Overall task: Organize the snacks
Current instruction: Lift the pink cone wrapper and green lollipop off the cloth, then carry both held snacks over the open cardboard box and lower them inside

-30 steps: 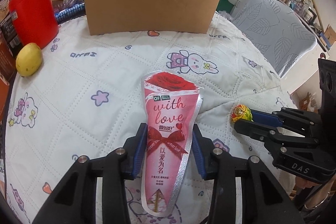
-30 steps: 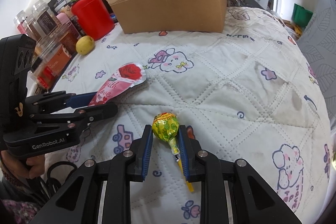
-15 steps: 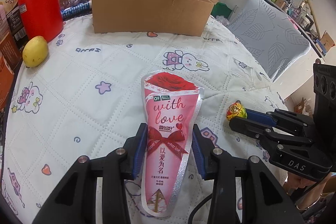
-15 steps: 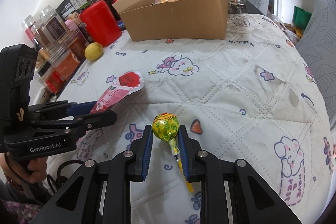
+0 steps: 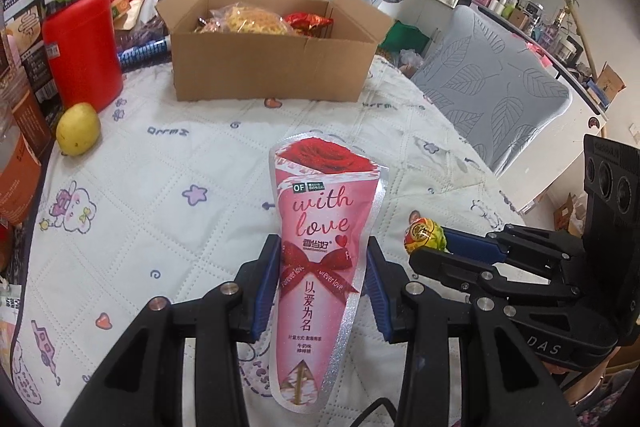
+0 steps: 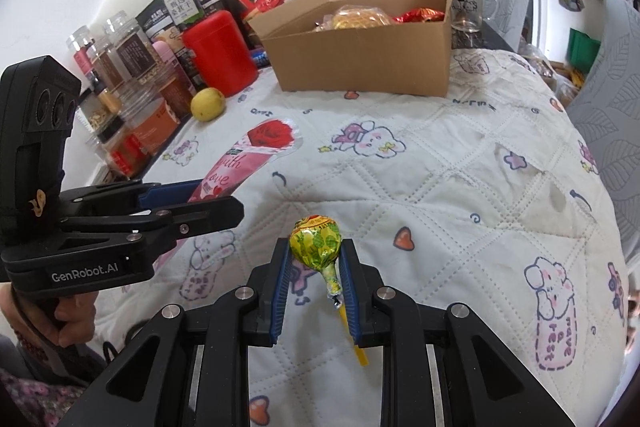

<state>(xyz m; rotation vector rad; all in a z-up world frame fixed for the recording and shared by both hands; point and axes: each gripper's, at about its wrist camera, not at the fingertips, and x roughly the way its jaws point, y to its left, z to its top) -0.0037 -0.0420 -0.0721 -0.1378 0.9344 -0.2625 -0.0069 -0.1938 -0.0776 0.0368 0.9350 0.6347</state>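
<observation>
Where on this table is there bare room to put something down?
The quilted tablecloth lies bare between the cardboard box and both grippers, and out to the right edge. The left rim is crowded: red canister, jars, a yellow fruit.

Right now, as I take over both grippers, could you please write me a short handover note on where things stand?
Left gripper: shut on the pink rose-print snack pouch, held clear of the tablecloth.
Right gripper: shut on the lollipop, pads on its wrapped head, stick trailing back.
Cardboard box: open at the far side of the table, already holding a yellow bagged snack and a red-wrapped one.
Done: both items picked up.
Left: carry each to the box and release inside. The yellow fruit and red canister sit left of the box, untouched.
</observation>
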